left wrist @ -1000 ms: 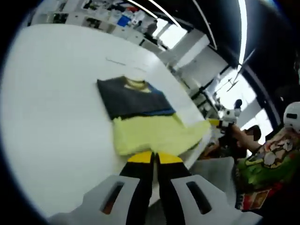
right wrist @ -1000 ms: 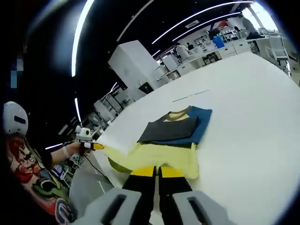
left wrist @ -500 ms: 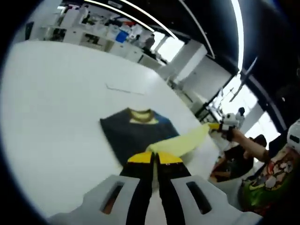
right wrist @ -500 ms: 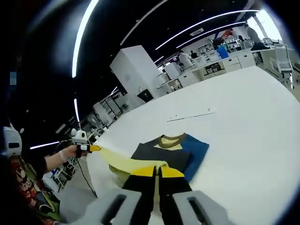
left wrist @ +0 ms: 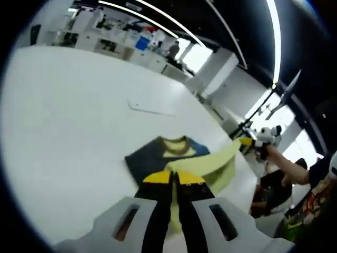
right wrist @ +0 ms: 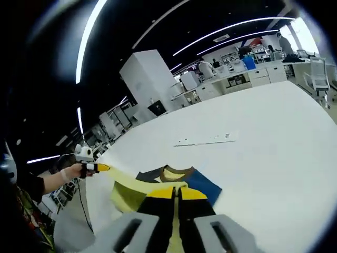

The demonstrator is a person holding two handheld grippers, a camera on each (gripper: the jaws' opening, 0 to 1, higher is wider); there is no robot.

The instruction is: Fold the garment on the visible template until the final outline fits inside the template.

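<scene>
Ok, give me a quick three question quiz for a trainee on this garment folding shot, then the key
1. True or false: the yellow fabric hem is lifted off the white table.
2. What is the left gripper clamping? A) the dark blue collared garment body B) the yellow hem C) nothing
3. Fill in: in the right gripper view, the right gripper has its jaws ____ on yellow fabric.

Key: 1 true; 2 B; 3 shut.

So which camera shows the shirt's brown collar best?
The left gripper view: the brown collar curves plainly above the lifted yellow cloth. The right gripper view shows the collar too, smaller and partly behind the yellow cloth.
</scene>
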